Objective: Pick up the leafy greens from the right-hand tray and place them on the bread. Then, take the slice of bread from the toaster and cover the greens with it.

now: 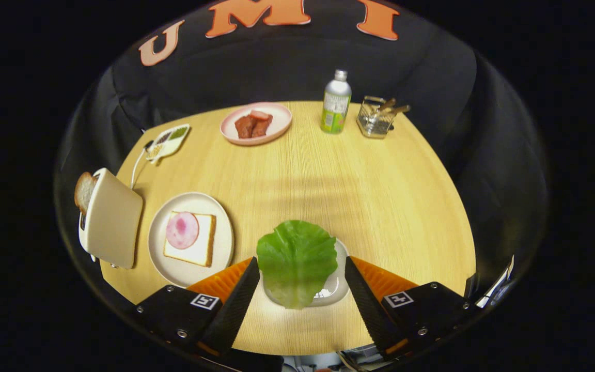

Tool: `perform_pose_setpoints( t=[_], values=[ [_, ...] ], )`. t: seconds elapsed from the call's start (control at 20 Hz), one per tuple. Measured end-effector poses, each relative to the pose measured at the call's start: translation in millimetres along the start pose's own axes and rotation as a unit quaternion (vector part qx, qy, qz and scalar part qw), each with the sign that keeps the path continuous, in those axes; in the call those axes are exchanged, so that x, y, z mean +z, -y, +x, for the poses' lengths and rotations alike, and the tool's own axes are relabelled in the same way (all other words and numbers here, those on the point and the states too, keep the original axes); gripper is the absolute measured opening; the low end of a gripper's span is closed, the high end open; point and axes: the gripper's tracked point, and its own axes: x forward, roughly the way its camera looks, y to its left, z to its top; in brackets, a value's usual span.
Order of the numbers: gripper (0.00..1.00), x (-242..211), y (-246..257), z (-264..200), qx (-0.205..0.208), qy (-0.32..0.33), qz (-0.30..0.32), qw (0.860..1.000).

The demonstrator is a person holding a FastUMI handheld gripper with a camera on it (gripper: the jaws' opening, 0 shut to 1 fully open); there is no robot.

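Observation:
A green lettuce leaf (296, 261) lies on a small white tray (334, 287), right between my fingers. My gripper (301, 271) is open, one finger on each side of the leaf, neither visibly pressing on it. To the left, a round plate (160, 243) holds a slice of bread (202, 248) topped with a pink round of ham (182, 230). Further left stands a cream toaster (114, 219) with a slice of bread (84, 191) sticking out of its slot.
At the far side of the wooden table (328, 181) sit a pink plate of red meat pieces (255, 124), a green-labelled bottle (336, 103) and a small wire basket (376, 119). A white divided dish (169, 140) lies at the far left, by the toaster's cord.

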Motion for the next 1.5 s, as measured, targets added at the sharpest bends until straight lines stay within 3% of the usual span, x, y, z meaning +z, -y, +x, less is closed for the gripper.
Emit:
perform_pose_setpoints(
  t=[0.2, 0.65, 1.2, 1.35, 1.5],
  values=[
    [1.00, -8, -9, 33, 0.019, -0.060, 0.028, 0.998],
    [1.00, -26, -2, 71, -0.002, -0.134, 0.025, 0.991],
    [0.99, -31, 5, 84, -0.011, -0.157, 0.028, 0.987],
    [0.87, -31, 6, 85, -0.011, -0.154, 0.024, 0.988],
    [0.65, -31, 9, 84, -0.013, -0.157, 0.031, 0.987]
  ],
)
